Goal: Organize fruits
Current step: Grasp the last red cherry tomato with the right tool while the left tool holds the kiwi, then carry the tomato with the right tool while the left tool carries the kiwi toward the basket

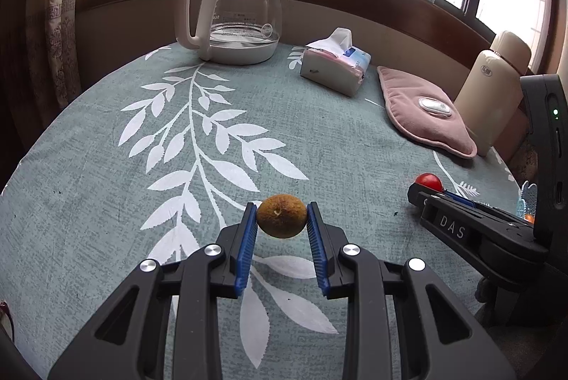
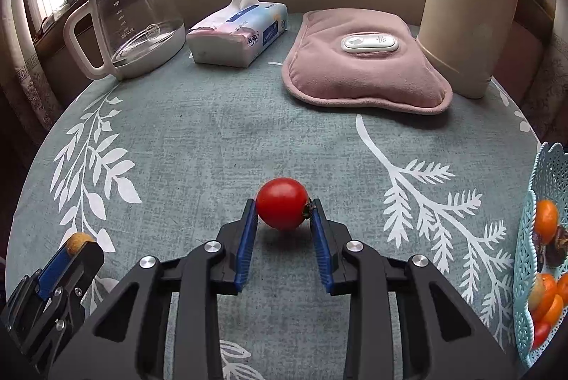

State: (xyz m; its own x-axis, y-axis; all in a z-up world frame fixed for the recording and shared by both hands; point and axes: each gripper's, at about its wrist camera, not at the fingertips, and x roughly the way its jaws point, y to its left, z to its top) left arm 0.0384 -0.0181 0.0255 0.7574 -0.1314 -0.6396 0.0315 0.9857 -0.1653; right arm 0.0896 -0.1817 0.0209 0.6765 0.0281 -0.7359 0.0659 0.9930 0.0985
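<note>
Left gripper [image 1: 282, 215]: jaws drawn in on a small brown fruit [image 1: 281, 216]; both blue pads press its sides. The fruit sits at the fingertips, just above the tablecloth [image 1: 106, 188]. In the right wrist view the same gripper [image 2: 76, 243] appears at the lower left edge, with the brown fruit [image 2: 78, 241] showing at its tip.
Kettle [image 1: 234, 7]: glass body, white handle and base, upright at the far left of the table; a little water stands in the bottom.
Tissue pack [image 1: 335, 69]: lies on its side to the right of the kettle, one tissue sticking out of the top.
Pink pad [image 1: 426, 110]: flat soft cushion with a white oval controller on top — right of the tissue pack, touching the cream flask.
Cream flask [image 1: 491, 96]: upright at the far right of the table.
Right gripper [image 2: 282, 208]: jaws closed on a red tomato [image 2: 282, 202]; the left pad presses its side, the right pad meets the stem end. The tomato is near the centre of the table, with its shadow on the cloth under it. In the left wrist view this gripper [image 1: 424, 190] reaches in from the right with the tomato [image 1: 429, 182] at its tip.
Basket [image 2: 525, 238]: pale blue lattice, at the right edge of the table, well apart from both grippers — it holds several orange fruits [image 2: 546, 216], a dark brown piece and something red at the bottom.
</note>
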